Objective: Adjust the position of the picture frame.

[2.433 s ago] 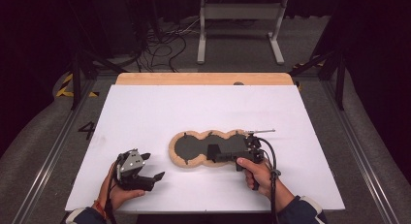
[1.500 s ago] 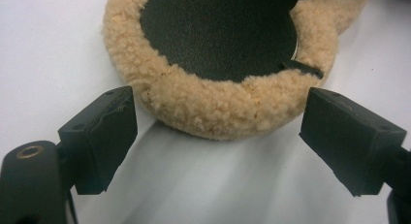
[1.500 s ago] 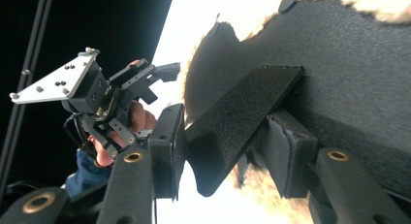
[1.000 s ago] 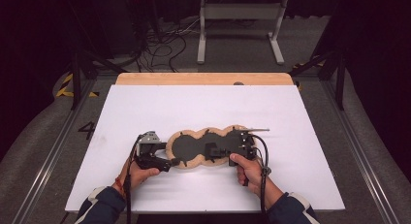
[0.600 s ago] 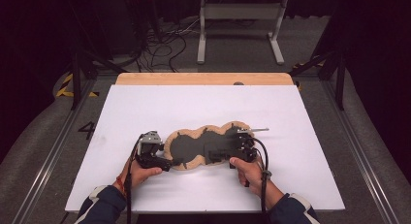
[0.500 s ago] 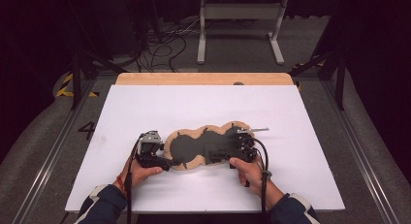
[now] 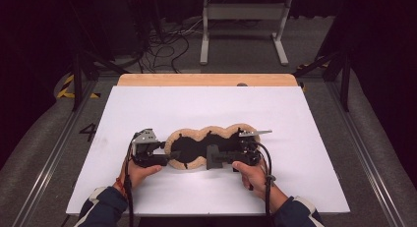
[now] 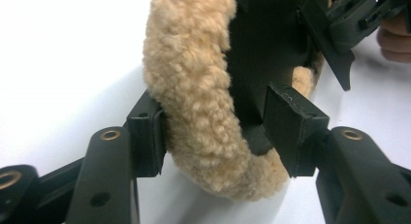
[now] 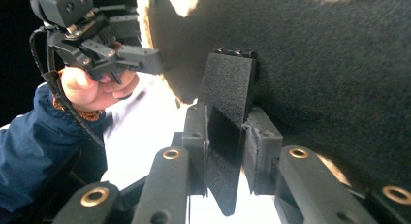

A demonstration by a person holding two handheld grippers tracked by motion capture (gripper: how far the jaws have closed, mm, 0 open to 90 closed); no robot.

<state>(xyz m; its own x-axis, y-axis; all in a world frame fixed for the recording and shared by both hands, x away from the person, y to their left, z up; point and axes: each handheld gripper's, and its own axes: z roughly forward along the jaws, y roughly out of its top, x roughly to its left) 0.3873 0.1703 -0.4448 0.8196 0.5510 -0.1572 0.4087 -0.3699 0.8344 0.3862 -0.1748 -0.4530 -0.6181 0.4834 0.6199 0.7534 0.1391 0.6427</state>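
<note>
Two tools hold a fluffy cover (image 7: 211, 147) low in the middle of the white bench (image 7: 305, 119). Left tool (image 7: 167, 156) has just been closing around its woolly rim, one pad touching. Right tool (image 7: 212, 158) pinches a black strap (image 9: 224, 136), so the grabbing looks nearly done and the handling is left.

1 fleece-edged black pad (image 7: 206, 144), 2 grippers: left gripper (image 7: 158, 154), right gripper (image 7: 216, 157); 1 white table (image 7: 147, 104).

Wide bare white table (image 7: 314, 114) beyond and to both sides, fleece-edged pad (image 7: 194, 149) lying low between both grippers
</note>
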